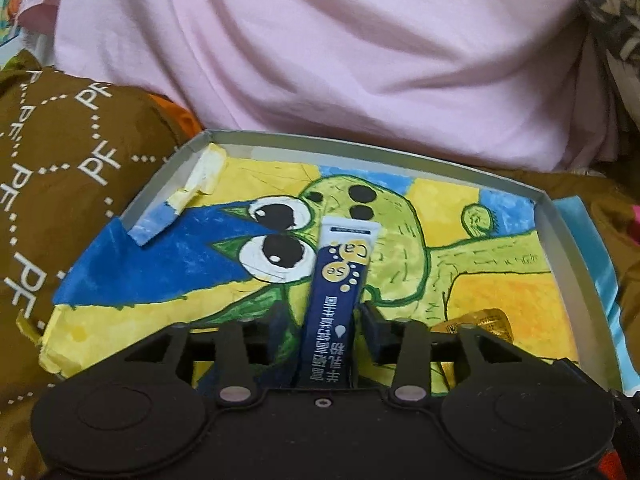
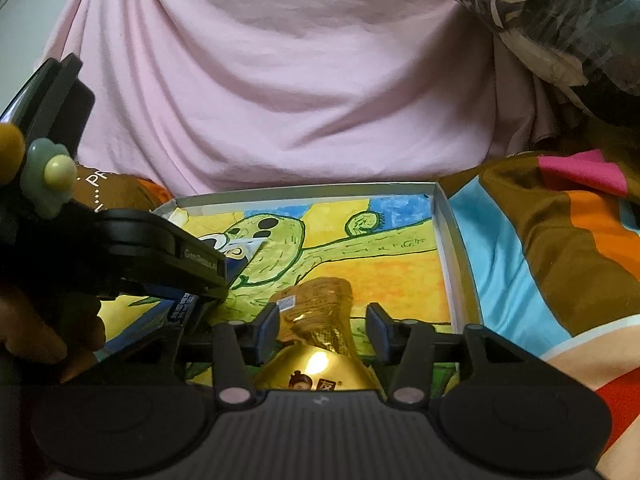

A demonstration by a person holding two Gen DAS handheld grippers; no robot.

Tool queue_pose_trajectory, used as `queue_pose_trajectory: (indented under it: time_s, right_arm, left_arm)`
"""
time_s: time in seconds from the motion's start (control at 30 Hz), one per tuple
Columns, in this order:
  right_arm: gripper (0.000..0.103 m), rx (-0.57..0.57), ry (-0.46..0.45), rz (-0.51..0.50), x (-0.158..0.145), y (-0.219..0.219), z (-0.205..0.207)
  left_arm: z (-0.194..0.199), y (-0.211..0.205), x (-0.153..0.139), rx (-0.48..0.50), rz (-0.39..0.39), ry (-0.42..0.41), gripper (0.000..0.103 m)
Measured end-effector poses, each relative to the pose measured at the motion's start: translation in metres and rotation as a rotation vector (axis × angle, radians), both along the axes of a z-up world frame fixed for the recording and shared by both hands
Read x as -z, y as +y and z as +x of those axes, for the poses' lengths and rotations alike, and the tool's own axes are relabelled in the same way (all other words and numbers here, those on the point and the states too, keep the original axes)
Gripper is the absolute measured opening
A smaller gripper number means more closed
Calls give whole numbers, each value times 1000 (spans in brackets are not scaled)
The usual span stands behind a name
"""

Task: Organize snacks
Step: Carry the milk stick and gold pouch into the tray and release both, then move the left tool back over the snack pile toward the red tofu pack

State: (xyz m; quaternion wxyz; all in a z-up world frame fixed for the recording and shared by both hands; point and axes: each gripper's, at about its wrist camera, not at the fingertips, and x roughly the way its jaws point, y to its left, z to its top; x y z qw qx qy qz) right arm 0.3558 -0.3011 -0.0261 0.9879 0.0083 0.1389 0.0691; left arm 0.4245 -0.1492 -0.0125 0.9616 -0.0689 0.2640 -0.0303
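Note:
A shallow grey-walled box (image 1: 560,248) lined with a yellow, blue and green cartoon drawing lies on the bed; it also shows in the right wrist view (image 2: 452,248). A dark blue stick sachet (image 1: 340,292) with a white tip lies in the box between the open fingers of my left gripper (image 1: 322,326), which do not press it. A gold foil snack packet (image 2: 320,320) lies in the box between the open fingers of my right gripper (image 2: 322,332); it peeks out in the left wrist view (image 1: 480,324). The left gripper's body (image 2: 160,260) shows at left.
A pink sheet (image 1: 340,60) bulges behind the box. A brown quilt with white letters (image 1: 60,168) lies at left. A striped multicolour blanket (image 2: 560,240) lies right of the box. A grey patterned cloth (image 2: 540,20) sits at the upper right.

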Motion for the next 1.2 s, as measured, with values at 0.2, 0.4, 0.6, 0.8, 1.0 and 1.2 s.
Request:
queue_pose_trajectory:
  time_s: [0.2,0.4,0.6,0.8,1.0,1.2]
  right_arm:
    - [80,18,-39,-12,-7,2,-8]
    - [99,44,-96,-9,-18,4,-25]
    - [103,101,-142,-36,-27,8,-46]
    - [103,146,-163,-6,-40,7,-78]
    - [103,155,-197,-9,-55,7,-119]
    - [103,137,-192,-43,-62,13,-166]
  left_arm:
    - [-20,16,-10,-32,-27,-52,73]
    - [-50,36,-24,-46,-31,-114,94]
    - [-86,57,-36,-48,-24,-167,102]
    - [-124,74,-44,-40,4,-190,102]
    - [-165,89,-52,-21,55,-211,102]
    - [-204,103,-50,12,103,-188,102]
